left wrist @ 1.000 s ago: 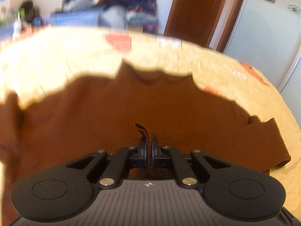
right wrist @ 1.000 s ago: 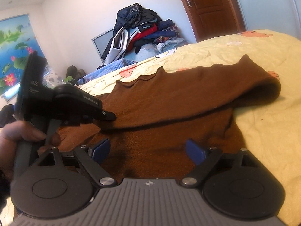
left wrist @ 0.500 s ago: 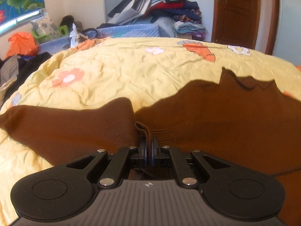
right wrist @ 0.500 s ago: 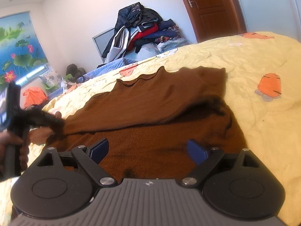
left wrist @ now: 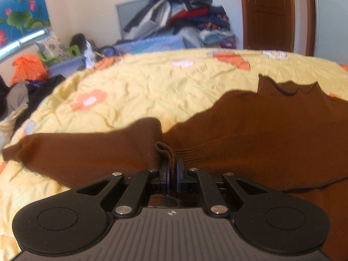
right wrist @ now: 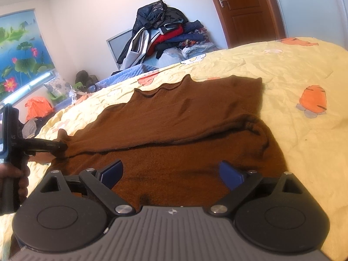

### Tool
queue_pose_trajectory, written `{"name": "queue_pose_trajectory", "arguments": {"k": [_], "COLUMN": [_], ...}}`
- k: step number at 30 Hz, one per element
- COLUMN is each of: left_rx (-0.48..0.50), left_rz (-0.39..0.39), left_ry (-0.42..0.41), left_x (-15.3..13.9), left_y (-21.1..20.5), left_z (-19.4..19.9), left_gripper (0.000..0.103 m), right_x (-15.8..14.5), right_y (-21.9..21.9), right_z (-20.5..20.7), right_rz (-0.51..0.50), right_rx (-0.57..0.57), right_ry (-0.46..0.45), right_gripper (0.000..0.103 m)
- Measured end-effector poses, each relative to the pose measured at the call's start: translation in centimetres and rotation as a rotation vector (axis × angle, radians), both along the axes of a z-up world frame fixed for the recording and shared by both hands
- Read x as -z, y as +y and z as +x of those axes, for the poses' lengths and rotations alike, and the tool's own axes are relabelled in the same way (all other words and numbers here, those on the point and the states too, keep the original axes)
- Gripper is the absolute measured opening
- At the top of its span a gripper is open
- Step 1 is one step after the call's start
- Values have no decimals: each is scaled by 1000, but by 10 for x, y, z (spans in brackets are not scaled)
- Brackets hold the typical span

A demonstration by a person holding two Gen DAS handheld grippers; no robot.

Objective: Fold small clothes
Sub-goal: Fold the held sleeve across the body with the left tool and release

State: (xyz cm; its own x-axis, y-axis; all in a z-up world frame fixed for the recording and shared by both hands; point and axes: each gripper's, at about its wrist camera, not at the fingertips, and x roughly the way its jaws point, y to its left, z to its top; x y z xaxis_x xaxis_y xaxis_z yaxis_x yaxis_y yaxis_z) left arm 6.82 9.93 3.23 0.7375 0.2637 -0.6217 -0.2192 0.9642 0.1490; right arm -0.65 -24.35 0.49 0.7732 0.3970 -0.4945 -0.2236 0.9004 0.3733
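Observation:
A brown knitted sweater lies on the yellow bedspread, with its right sleeve folded across the body. In the left wrist view the sweater fills the right side and a sleeve stretches out to the left. My left gripper is shut on a ribbed edge of the sweater. It also shows in the right wrist view at the sweater's left edge. My right gripper is open and empty, just above the sweater's near part.
A pile of clothes is stacked against the far wall next to a wooden door. An orange bag and dark clothes lie beyond the bed's left edge. The bedspread stretches to the far side.
My left gripper has pulled the sweater's edge over to the left, and the right sleeve has settled flat across the body. The right gripper has stayed open in place.

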Motion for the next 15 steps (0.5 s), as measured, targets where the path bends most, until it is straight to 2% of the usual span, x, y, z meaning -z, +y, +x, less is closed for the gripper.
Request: {"name": "queue_pose_trajectory", "arguments": {"k": [2,3,5,6,7,10,14,15], "left_rx": [-33,-40,-9,13,37,92,123,146], "left_rz": [-14,-32,-74,-90,-101,-142,-228,-185], "left_ry": [-33,-72,-148,-168,-176,-152,13,-23], "left_x": [-15,-22,-36,-38,-39,-26,17,21], "left_y": [-1,-2,-9,-15,-22,-44,-48,-49], "left_z": [-12,-20,-30,-31,-27,-8,25,22], "left_gripper": [12,18,39,63,78,77,76,77], "right_x": [-4,-10,-29,-39,-49,-59,-30,-21], "right_y": [-4,-6,-11,-12,-11,0,10,11], "right_z": [0,-2,1,8,19,71,139,148], "right_rz": [8,5,-17,-36,-61,-156,-228,-244], "right_rx": [-2,0,4,11,18,24,15,10], "right_ry": [-10,-32,-105,-128,-141,-126,59,101], "right_gripper": [95,95,98,102,103,103,99,100]}}
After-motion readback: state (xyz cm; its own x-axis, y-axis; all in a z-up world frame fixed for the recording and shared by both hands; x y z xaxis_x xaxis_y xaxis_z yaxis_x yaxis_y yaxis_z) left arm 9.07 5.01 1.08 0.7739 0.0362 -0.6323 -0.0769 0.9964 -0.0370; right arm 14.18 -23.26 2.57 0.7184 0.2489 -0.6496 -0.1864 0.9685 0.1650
